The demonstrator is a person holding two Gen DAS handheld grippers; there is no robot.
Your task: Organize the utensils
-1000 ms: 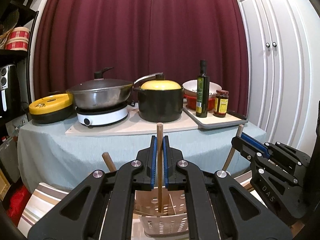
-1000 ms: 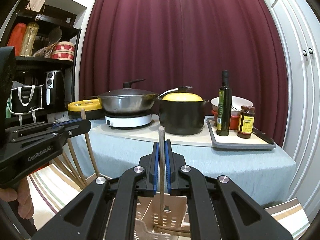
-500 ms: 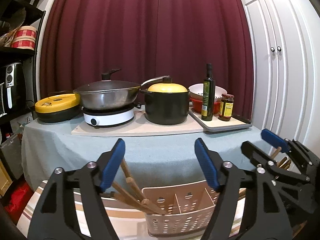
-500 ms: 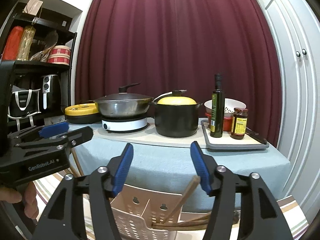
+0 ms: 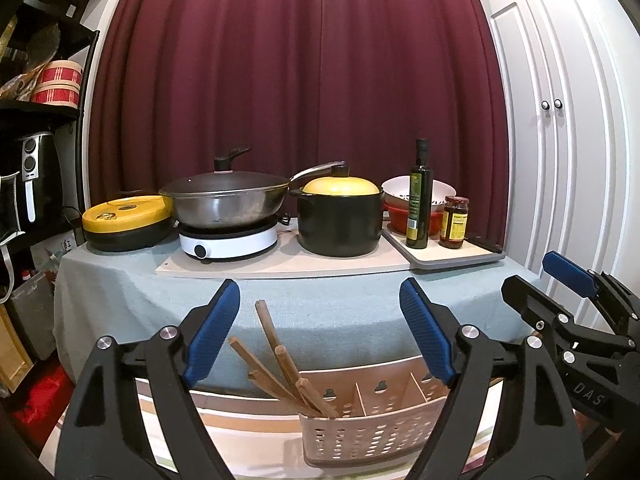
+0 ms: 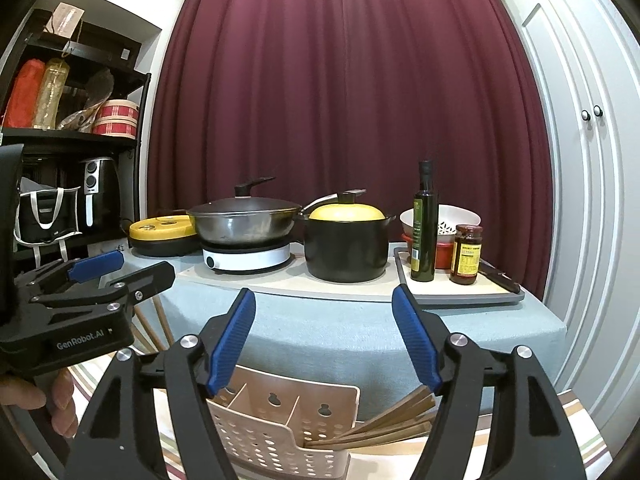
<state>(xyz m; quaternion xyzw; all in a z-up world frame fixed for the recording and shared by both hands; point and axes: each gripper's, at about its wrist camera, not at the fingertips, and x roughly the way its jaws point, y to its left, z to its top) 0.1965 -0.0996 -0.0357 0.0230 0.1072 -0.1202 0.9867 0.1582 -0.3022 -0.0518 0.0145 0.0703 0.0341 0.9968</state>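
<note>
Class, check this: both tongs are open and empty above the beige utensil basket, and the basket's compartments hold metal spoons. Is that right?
One error: the basket holds wooden chopsticks, not metal spoons, as the left wrist view shows. The left tongs and right tongs are open and empty.

Both chopsticks let go now. Left gripper (image 5: 320, 336) sprung wide from a tight clamp a second ago, nothing between its blue pads; same for the right gripper (image 6: 323, 342). Dropped sticks now leaning with the bundles in the end compartments of the pink basket (image 5: 372, 428): chopsticks (image 5: 276, 364) fanned out left in the left view, chopsticks (image 6: 384, 426) splayed low to the right in the right view. Both grippers pulled back and higher, basket fully showing.
</note>
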